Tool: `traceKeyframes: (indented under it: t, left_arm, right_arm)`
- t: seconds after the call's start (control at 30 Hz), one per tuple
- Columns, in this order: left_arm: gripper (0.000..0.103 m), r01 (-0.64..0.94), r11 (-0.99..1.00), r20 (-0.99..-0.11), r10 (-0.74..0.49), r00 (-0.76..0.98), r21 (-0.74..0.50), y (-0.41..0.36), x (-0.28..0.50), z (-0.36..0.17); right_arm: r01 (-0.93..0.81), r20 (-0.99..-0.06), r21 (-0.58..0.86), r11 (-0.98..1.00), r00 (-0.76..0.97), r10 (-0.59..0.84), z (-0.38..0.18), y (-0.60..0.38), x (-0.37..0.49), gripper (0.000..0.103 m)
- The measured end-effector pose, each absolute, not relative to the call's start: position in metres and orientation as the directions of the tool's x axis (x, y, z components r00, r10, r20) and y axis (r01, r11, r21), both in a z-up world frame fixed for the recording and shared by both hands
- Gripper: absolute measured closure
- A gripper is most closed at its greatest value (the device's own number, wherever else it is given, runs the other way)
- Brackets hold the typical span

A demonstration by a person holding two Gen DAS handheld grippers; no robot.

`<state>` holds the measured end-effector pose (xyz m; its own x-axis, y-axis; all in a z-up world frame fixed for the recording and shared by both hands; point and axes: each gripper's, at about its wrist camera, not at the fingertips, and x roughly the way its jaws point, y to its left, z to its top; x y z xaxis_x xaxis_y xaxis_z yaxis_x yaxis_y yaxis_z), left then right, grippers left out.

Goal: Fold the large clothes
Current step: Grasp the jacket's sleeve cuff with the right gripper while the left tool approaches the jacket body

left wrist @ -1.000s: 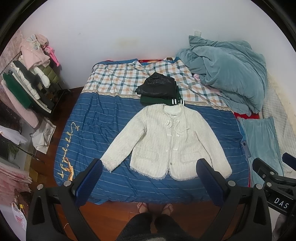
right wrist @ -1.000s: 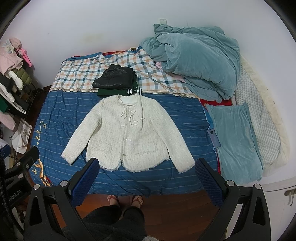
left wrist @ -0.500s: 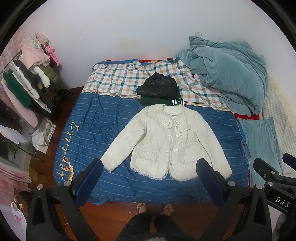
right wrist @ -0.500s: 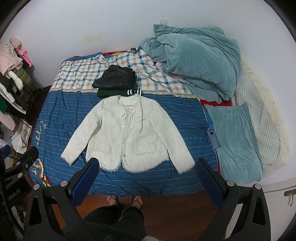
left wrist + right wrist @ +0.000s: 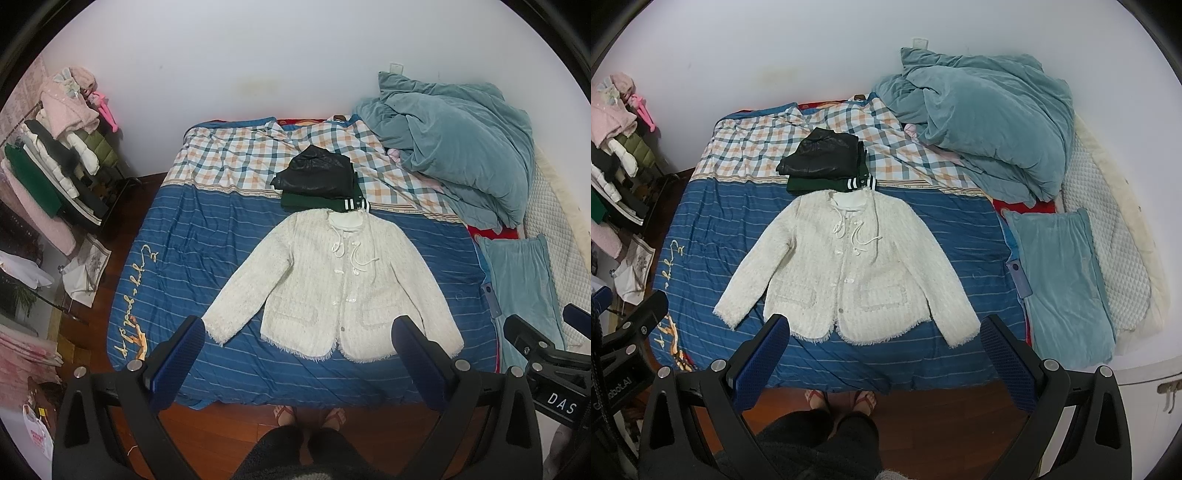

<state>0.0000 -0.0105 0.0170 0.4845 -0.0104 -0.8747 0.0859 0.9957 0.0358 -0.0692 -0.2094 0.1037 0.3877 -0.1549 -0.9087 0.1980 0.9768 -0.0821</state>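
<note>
A cream tweed jacket (image 5: 343, 284) (image 5: 849, 269) lies flat and face up on the blue striped bed cover (image 5: 192, 251) (image 5: 713, 221), sleeves spread out, collar toward the wall. My left gripper (image 5: 297, 332) hangs high above the bed's near edge, open, with nothing between its blue pads. My right gripper (image 5: 882, 330) is held the same way, open and empty, and part of it shows at the lower right of the left wrist view. Behind the jacket's collar sits a folded pile: a black garment (image 5: 317, 177) (image 5: 822, 157) on a dark green one (image 5: 314, 202).
A rumpled teal duvet (image 5: 454, 147) (image 5: 982, 118) fills the bed's far right, with a teal pillow (image 5: 1067, 284) nearer. A loaded clothes rack (image 5: 48, 158) stands at the left. A person's feet (image 5: 842, 398) in sandals stand on the wooden floor at the bed's foot.
</note>
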Motion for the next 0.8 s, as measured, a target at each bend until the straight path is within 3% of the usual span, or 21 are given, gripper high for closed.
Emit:
traceKeyframes:
  t: [0.37, 0.5, 0.6, 0.67, 0.7, 0.73, 0.8]
  left_arm:
    - [0.0, 0.068, 0.996, -0.841, 0.007, 0.541, 0.052, -0.008, 0.026, 0.009]
    - [0.0, 0.017, 0.993, -0.766, 0.076, 0.638, 0.113, -0.001, 0.055, -0.021]
    - [0.0, 0.002, 0.988, -0.757, 0.119, 0.643, 0.157, 0.001, 0.08, -0.06]
    - [0.0, -0.007, 0.981, -0.774, 0.157, 0.613, 0.193, -0.002, 0.099, -0.093]
    - [0.0, -0.008, 0.98, -0.788, 0.164, 0.593, 0.199, 0.001, 0.105, -0.106]
    - [0.0, -0.011, 0.979, -0.804, 0.173, 0.57, 0.202, -0.001, 0.112, -0.121]
    - [0.0, -0.023, 0.977, -0.83, 0.191, 0.524, 0.21, -0.005, 0.127, -0.153]
  right_arm:
    - [0.233, -0.908, -0.03, 0.972, 0.4, -0.124, 0.09, -0.217, -0.059, 0.0]
    - [0.351, -0.908, 0.039, 0.936, 0.404, -0.114, 0.061, -0.247, -0.054, 0.0]
    - [0.493, -0.912, 0.035, 0.87, 0.372, -0.174, 0.018, -0.287, -0.054, 0.001]
    - [0.563, -0.925, 0.055, 0.825, 0.34, -0.17, -0.015, -0.314, -0.058, 0.017]
    - [0.594, -0.935, 0.075, 0.801, 0.32, -0.15, -0.034, -0.33, -0.059, 0.037]
    - [0.634, -0.949, 0.093, 0.768, 0.291, -0.125, -0.059, -0.348, -0.061, 0.042]
    - [0.704, -0.961, 0.149, 0.695, 0.267, -0.066, -0.108, -0.383, -0.068, 0.042]
